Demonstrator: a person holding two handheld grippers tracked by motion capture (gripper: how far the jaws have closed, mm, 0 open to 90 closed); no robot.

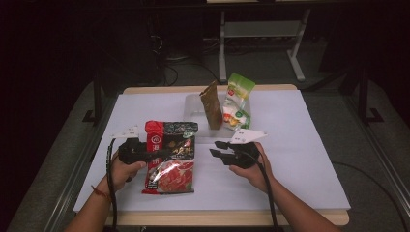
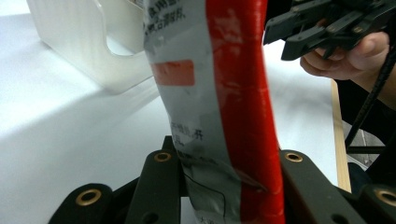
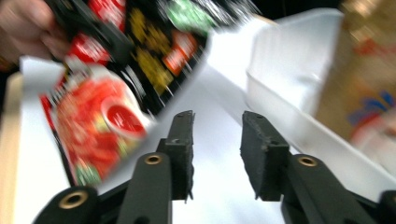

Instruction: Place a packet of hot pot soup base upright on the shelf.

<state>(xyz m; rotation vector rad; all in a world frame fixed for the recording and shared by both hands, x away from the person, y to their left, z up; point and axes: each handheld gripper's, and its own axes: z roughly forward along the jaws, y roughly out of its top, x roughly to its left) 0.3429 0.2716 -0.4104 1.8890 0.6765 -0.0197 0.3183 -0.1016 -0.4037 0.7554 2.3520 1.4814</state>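
While my left tool (image 1: 145, 151) clamps the floppy, slippery red-and-black foil soup-base pouch (image 1: 170, 157) by its side edge, my right tool (image 1: 218, 151) hangs apart, empty.

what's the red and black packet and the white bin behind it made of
Red and black packet: looks like thin glossy plastic film; it shines, creases and bends between the left gripper fingers. White bin: seems a rigid, milky translucent plastic, with smooth moulded walls and a cut-out.
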